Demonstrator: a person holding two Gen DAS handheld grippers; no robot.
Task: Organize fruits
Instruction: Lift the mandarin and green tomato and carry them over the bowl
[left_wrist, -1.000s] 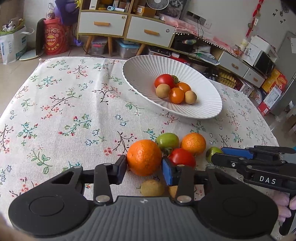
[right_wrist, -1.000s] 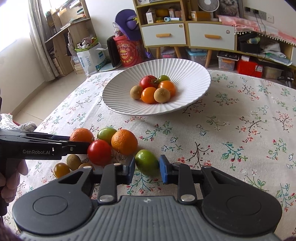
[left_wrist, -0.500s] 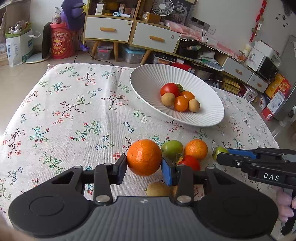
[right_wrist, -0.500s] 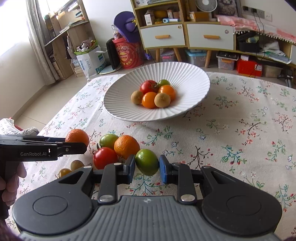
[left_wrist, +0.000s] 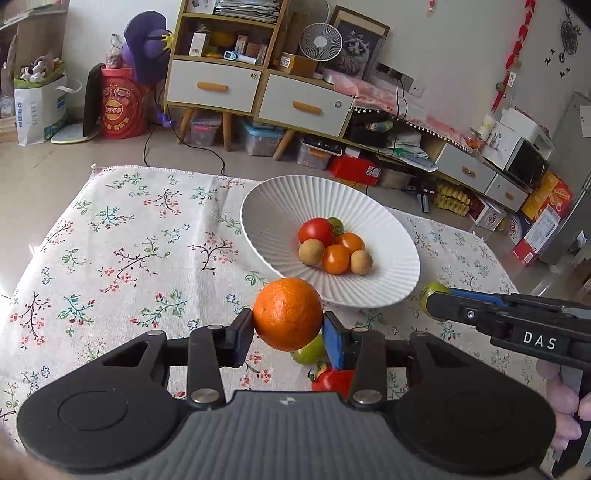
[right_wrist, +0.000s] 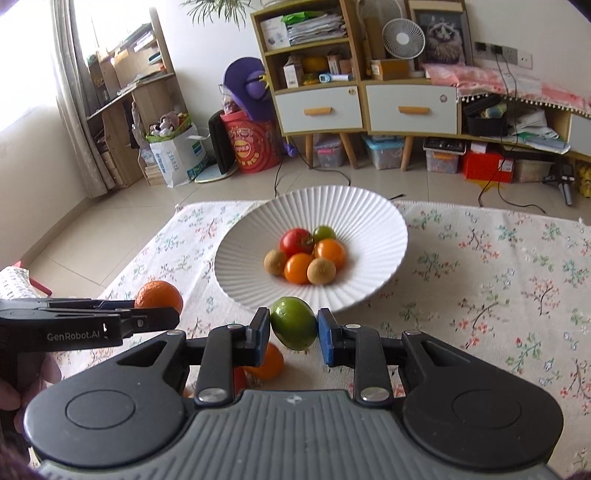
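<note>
Orange (left_wrist: 287, 314) clamped in left tool (left_wrist: 287, 332); lime (right_wrist: 294, 323) in right tool (right_wrist: 294, 334).

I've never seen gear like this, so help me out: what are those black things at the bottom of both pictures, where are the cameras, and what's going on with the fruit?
No robot here: a person holds a hand-operated claw in each hand, and a wide-angle camera on each one looks forward along its two fingers. One picture comes from the left claw, which grips a large orange. The other comes from the right claw, which grips a green fruit. Each claw also shows at the edge of the other's picture. Ahead, on a floral tablecloth, stands a white ribbed bowl already holding six small fruits. Near the claws a few more fruits lie on the cloth, partly hidden, among them a red tomato.
</note>
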